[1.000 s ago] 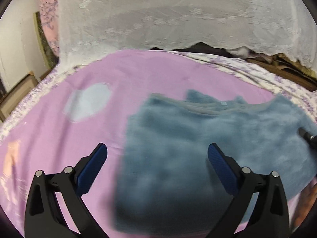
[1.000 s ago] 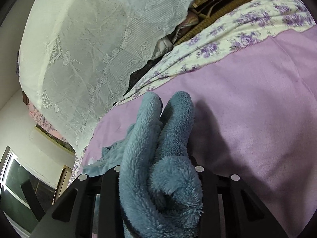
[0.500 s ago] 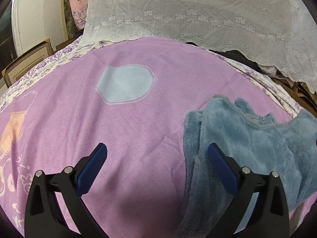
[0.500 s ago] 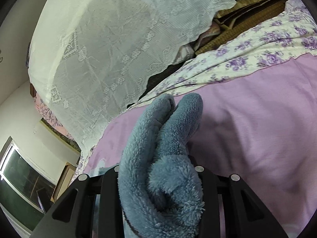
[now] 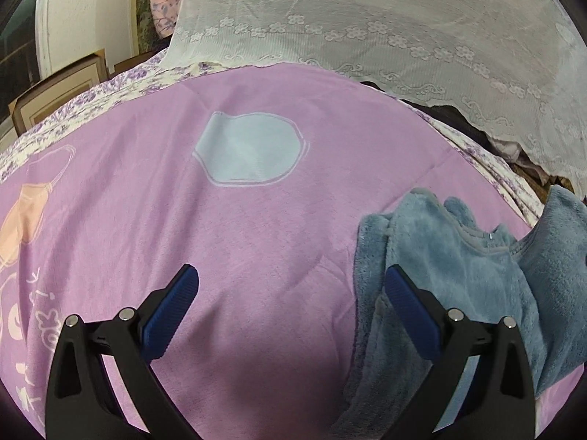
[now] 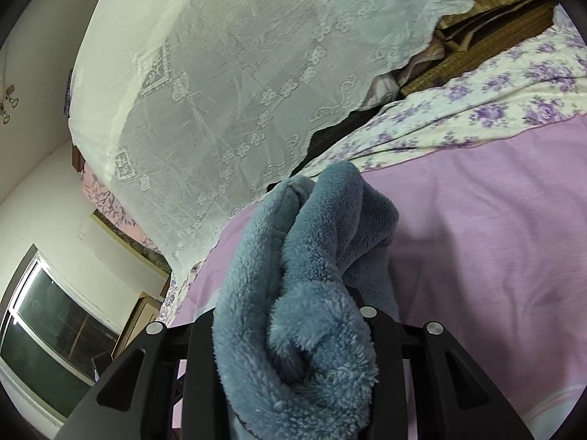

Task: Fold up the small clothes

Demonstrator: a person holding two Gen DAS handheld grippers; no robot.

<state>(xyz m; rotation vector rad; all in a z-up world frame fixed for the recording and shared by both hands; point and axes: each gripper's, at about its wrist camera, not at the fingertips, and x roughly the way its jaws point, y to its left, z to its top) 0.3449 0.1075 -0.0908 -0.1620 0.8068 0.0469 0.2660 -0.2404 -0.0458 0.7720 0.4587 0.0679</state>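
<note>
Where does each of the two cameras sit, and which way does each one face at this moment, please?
Left wrist: sits on the left gripper, looking forward and down over the purple blanket; its open blue-padded fingers show, empty.
Right wrist: sits on the right gripper, tilted up toward the lace curtain; its black fingers are shut on the blue fleece garment.
Shared: the garment, blanket and curtain appear in both.

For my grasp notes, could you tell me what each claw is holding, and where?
The right claw pinches a bunched fold of the blue fleece garment; the left claw is open, holding nothing.
</note>
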